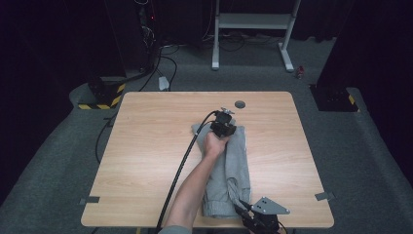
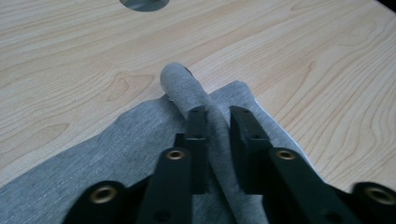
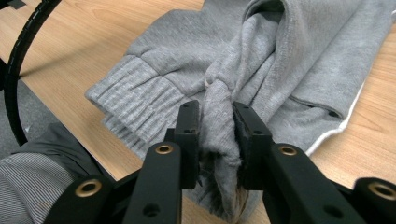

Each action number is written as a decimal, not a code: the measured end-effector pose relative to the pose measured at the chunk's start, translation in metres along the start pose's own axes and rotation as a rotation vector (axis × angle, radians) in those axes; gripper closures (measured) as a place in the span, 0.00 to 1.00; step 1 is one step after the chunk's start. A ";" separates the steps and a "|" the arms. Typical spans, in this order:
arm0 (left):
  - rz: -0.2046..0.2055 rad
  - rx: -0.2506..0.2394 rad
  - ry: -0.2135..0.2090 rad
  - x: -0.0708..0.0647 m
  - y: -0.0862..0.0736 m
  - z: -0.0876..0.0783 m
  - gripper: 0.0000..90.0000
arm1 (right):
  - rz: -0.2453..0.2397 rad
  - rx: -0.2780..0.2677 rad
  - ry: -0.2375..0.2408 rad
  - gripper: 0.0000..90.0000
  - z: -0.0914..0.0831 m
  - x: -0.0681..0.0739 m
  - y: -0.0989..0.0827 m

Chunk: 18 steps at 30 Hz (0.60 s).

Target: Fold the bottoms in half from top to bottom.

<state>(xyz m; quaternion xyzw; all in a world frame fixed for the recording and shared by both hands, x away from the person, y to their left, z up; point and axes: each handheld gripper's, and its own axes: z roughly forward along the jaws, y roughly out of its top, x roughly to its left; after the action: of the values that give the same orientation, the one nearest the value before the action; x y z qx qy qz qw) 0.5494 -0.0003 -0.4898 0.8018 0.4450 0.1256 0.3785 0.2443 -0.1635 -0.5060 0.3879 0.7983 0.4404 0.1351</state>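
Observation:
A grey pair of sweatpants (image 1: 233,165) lies lengthwise on the wooden table (image 1: 146,146), ribbed waistband (image 3: 135,100) toward the near edge. My left gripper (image 1: 225,126) is at the garment's far end, shut on a raised fold of grey cloth (image 2: 215,126) that runs up between its jaws. My right gripper (image 1: 253,214) sits at the near table edge, shut on a bunched ridge of the grey fabric (image 3: 218,126) beside the waistband. A bare forearm (image 1: 195,185) reaches across the garment to the left gripper.
A round grey grommet (image 1: 239,104) is set in the table near its far edge. A black cable (image 1: 180,170) trails from the left gripper to the near edge. Bare wood lies left and right of the garment. Tape tabs (image 1: 89,200) mark the near corners.

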 end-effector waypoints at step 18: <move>0.020 -0.035 0.037 0.013 -0.009 -0.065 0.44 | -0.026 0.005 0.027 0.36 -0.008 0.001 0.022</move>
<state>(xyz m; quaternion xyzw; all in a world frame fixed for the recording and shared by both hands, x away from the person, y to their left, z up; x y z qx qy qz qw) 0.5158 0.0456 -0.4537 0.7969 0.4417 0.1520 0.3830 0.2505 -0.1605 -0.4836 0.3719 0.8062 0.4417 0.1291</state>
